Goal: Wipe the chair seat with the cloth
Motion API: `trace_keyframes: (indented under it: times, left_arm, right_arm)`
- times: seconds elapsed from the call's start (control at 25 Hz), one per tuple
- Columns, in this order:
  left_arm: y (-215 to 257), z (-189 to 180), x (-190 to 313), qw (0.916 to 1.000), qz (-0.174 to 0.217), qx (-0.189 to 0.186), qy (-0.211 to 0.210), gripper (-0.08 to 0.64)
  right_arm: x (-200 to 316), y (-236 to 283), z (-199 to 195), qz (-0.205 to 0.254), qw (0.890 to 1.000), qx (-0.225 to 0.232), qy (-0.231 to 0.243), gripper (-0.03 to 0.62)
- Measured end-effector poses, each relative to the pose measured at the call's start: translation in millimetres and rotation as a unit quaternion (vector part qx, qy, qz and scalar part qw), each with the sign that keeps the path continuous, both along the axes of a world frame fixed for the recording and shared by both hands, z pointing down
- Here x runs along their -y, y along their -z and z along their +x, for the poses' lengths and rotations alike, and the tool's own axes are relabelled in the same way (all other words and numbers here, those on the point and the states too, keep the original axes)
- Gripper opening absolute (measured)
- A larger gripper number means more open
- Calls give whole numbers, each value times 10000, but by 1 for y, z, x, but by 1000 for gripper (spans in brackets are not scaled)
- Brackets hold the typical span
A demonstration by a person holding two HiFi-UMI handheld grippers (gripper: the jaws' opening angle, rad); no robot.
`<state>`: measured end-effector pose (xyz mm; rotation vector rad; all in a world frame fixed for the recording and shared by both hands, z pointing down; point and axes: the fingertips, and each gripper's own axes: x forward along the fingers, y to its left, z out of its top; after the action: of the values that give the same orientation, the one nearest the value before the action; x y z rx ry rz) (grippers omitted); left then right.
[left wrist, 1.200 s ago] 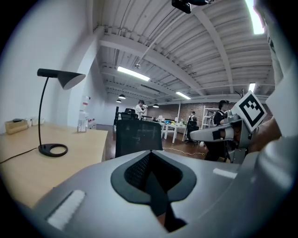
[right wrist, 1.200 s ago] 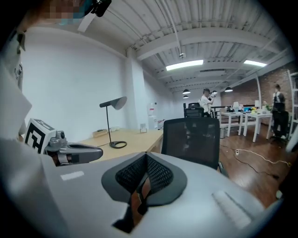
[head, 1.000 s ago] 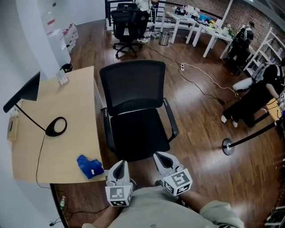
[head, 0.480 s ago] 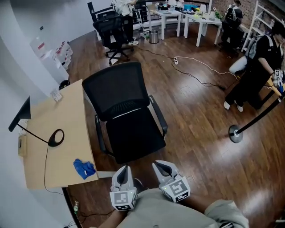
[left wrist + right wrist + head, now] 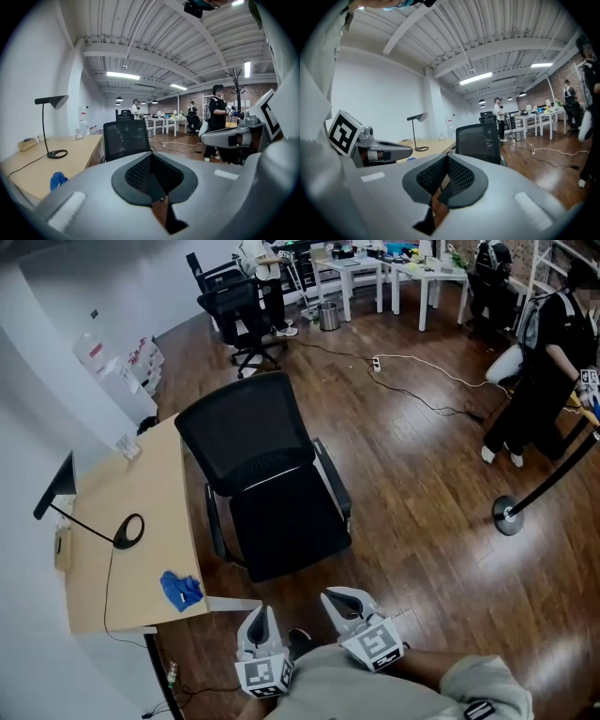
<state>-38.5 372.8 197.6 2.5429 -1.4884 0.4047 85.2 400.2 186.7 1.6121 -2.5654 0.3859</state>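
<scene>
The black office chair stands ahead of me, its seat (image 5: 286, 526) bare and its mesh back (image 5: 244, 432) toward the far side. A crumpled blue cloth (image 5: 181, 590) lies on the near corner of the wooden desk (image 5: 141, 512), left of the chair. Both grippers are held close to my body, short of the chair. The left gripper (image 5: 261, 612) is shut and holds nothing; the cloth (image 5: 57, 179) shows low at the left of its view. Beside it the right gripper (image 5: 335, 596) is shut too, pointing at the chair (image 5: 480, 138).
A black desk lamp (image 5: 127, 531) with a trailing cord stands on the desk. On the wooden floor to the right are a cable, a stanchion base (image 5: 508, 518) and a person (image 5: 548, 362). More chairs (image 5: 239, 306) and white tables stand at the back.
The head view has swung and drawn back, so the chair and desk sit further up and left. Both grippers stay shut near my body. The cloth has not moved on the desk.
</scene>
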Motion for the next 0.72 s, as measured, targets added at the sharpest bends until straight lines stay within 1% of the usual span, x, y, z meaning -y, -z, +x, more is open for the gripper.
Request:
trace_keyframes:
  times: [0.24, 0.4, 0.56, 0.72]
  left_arm:
    - [9, -19, 4, 9991, 56, -423, 80, 5]
    - [13, -42, -1, 9980, 70, -626, 13, 5]
    - [9, -64, -6, 9981, 54, -601, -125, 5]
    - [6, -68, -11, 9979, 125, -497, -408, 5]
  right_arm:
    - [-4, 17, -4, 153, 9994, -120, -281, 0]
    - [-9, 19, -29, 100, 9993, -145, -321, 0]
    - [-9, 14, -51, 19, 9990, -232, -371, 0]
    - [-9, 10, -66, -48, 9988, -306, -382, 0]
